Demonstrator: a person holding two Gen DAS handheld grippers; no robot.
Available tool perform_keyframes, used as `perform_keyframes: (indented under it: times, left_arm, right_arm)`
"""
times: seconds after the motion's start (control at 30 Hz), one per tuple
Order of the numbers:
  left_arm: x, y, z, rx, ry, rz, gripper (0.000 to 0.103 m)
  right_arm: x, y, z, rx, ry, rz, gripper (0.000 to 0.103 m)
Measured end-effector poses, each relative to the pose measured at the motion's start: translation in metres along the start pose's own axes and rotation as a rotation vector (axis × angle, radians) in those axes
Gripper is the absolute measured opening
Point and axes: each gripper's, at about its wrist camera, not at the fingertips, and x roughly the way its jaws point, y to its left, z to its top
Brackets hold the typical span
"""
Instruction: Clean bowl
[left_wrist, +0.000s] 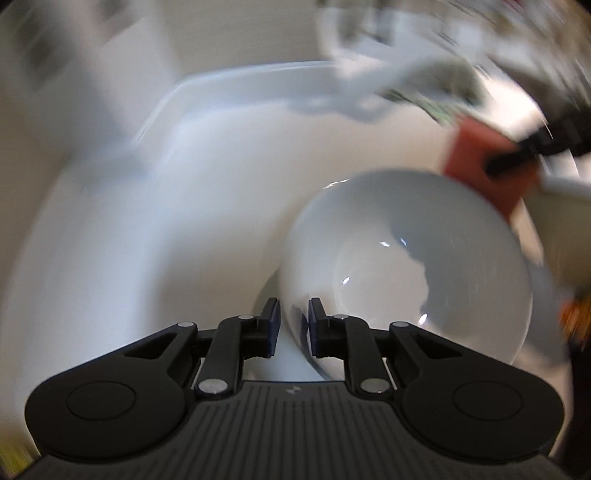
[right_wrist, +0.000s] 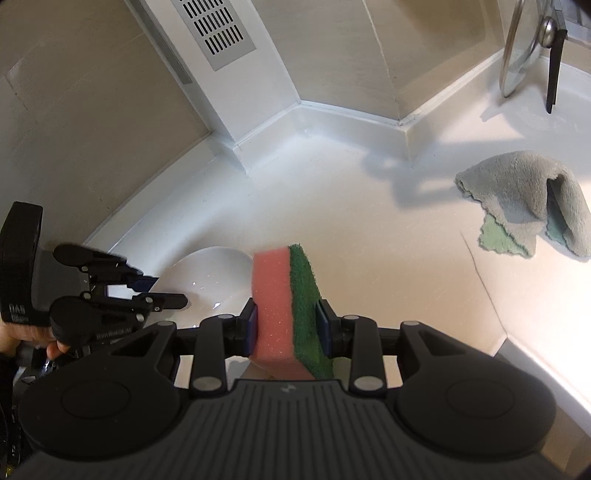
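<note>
A white bowl (left_wrist: 406, 266) hangs tilted over a white sink basin (left_wrist: 207, 192), its inside facing the left wrist camera. My left gripper (left_wrist: 293, 325) is shut on its near rim, with one pad inside and one outside. The right wrist view shows the same bowl (right_wrist: 210, 277) low at the left, with the left gripper (right_wrist: 166, 291) clamped on its edge. My right gripper (right_wrist: 288, 325) is shut on a pink sponge with a green scouring side (right_wrist: 284, 314), held upright just right of the bowl. The sponge (left_wrist: 476, 166) sits beyond the bowl's far rim in the blurred left view.
A crumpled grey and green cloth (right_wrist: 524, 199) lies on the white counter (right_wrist: 369, 229) at the right. A glass pot lid (right_wrist: 524, 48) leans against the back wall. A vent panel (right_wrist: 214, 29) stands in the corner. A hand (right_wrist: 33, 332) holds the left gripper.
</note>
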Motion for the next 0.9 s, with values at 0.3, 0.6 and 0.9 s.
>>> perform_keyframes:
  times: [0.3, 0.6, 0.9]
  left_arm:
    - [-0.004, 0.005, -0.018, -0.111, -0.028, -0.017, 0.017]
    - [0.012, -0.013, 0.010, 0.383, 0.011, -0.021, 0.015]
    - [0.004, -0.004, -0.012, -0.171, 0.054, -0.017, 0.015]
  right_arm:
    - [-0.001, 0.010, -0.006, -0.014, -0.014, -0.030, 0.028]
    - [0.005, 0.005, 0.004, -0.014, 0.005, -0.036, 0.028]
    - [0.003, 0.005, 0.001, -0.013, -0.004, -0.030, 0.028]
